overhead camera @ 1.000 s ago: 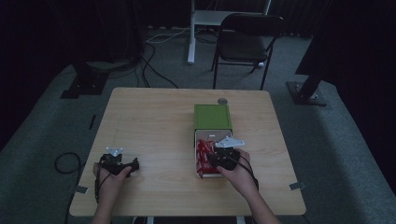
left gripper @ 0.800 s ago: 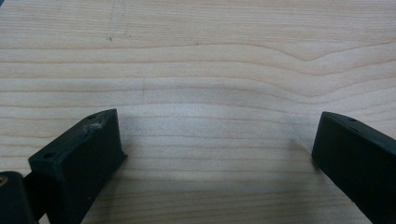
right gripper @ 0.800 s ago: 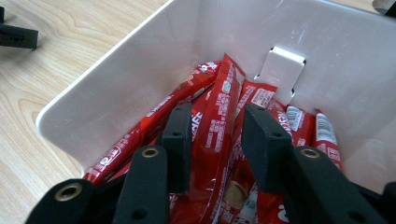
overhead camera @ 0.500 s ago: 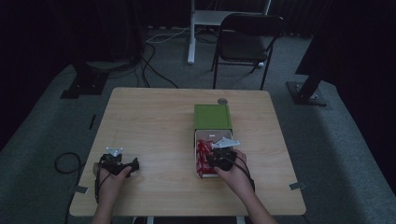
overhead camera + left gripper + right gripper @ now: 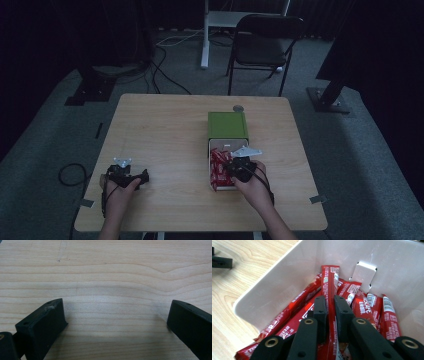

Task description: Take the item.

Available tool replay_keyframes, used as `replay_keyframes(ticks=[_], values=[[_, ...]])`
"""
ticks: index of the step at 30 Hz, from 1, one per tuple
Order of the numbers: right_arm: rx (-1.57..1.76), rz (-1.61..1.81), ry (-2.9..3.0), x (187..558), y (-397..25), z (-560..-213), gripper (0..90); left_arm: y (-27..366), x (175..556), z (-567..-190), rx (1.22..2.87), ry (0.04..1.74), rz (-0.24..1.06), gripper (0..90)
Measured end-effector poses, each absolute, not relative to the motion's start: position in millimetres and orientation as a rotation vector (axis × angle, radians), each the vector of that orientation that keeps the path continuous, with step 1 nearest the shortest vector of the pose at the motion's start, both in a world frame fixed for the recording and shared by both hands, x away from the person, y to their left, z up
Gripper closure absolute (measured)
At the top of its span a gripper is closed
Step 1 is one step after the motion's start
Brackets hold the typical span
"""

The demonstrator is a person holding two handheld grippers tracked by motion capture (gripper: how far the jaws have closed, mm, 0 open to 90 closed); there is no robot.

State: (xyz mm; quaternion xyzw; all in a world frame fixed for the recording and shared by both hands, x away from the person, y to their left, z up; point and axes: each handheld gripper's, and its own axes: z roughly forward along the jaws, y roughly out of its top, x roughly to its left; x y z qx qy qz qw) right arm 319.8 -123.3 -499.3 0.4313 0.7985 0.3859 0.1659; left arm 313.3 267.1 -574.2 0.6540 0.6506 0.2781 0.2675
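My right gripper (image 5: 329,306) is clenched on one red stick sachet (image 5: 330,282): long, narrow, glossy, white print, standing nearly upright between the jaws at centre frame. It sits in the white tray (image 5: 287,282), pulled out of a green box (image 5: 227,125) right of centre on the table (image 5: 165,130) in the high view. I count at least six more red sachets (image 5: 367,306) lying in the tray; the exact total is hidden. One tray, one box. My left gripper (image 5: 115,315) is released, jaws wide over bare wood, lower left in the high view.
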Motion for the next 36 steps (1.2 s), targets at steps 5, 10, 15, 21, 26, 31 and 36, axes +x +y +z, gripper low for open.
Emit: replay_keyframes(ticks=[5,10,15,21,26,31,36], values=[[1.241,1.137,2.252,317.5,-129.2,-490.8,81.7,267.1,313.3,-574.2,1.765,1.756,0.751,2.6],[1.241,1.177,2.242,314.7,-135.9,-481.7,81.8,267.1,313.3,-574.2,1.765,1.756,0.750,2.6],[1.234,1.223,2.232,310.5,-142.1,-472.8,81.8,267.1,313.3,-574.2,1.765,1.756,0.750,2.6],[1.219,1.265,2.216,306.6,-149.2,-461.3,81.8,267.1,313.3,-574.2,1.765,1.756,0.751,2.6],[1.207,1.308,2.196,303.5,-153.9,-451.0,81.8,267.1,313.3,-574.2,1.765,1.756,0.751,2.6],[1.205,1.333,2.166,304.0,-159.6,-442.9,81.8,267.1,313.3,-574.2,1.765,1.756,0.751,2.6],[1.208,1.333,2.136,306.6,-166.2,-438.9,81.8,267.1,313.3,-574.2,1.764,1.756,0.751,2.6]])
